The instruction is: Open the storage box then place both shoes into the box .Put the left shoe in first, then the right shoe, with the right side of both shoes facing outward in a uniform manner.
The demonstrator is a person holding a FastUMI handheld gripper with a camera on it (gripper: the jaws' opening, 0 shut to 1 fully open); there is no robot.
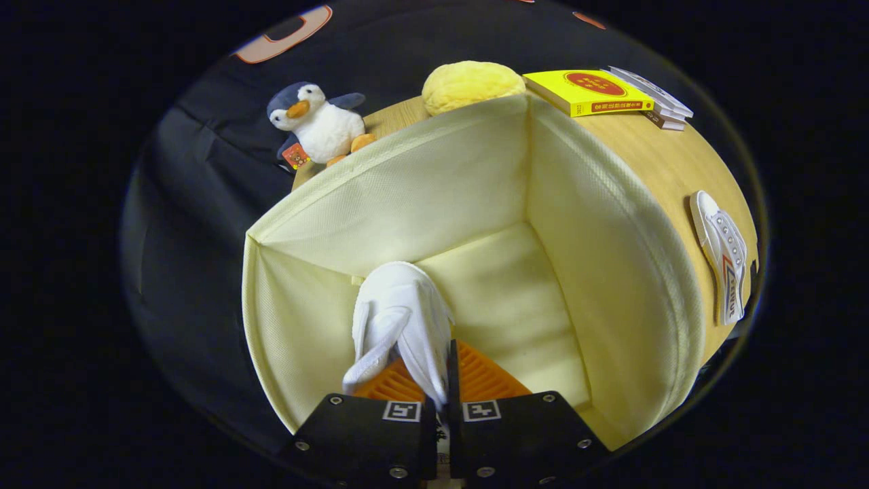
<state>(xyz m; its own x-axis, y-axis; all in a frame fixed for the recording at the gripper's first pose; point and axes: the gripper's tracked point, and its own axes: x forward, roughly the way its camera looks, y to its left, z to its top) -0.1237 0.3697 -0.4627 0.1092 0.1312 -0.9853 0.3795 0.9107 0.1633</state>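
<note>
The cream fabric storage box (611, 258) stands open on the wooden table, its inside bare. My gripper (441, 380) hangs over the box's near part, shut on a white shoe (404, 319). The shoe points away from me and down into the box, its heel end pinched between the fingers. A second white shoe (723, 255) lies on the table to the right, outside the box wall, sole edge toward the box.
A plush penguin (319, 125) sits on the table's far left corner behind the box. A yellow round plush (472, 85) rests behind the back wall. A yellow book (587, 92) and a stack of thin books (662, 102) lie at the far right.
</note>
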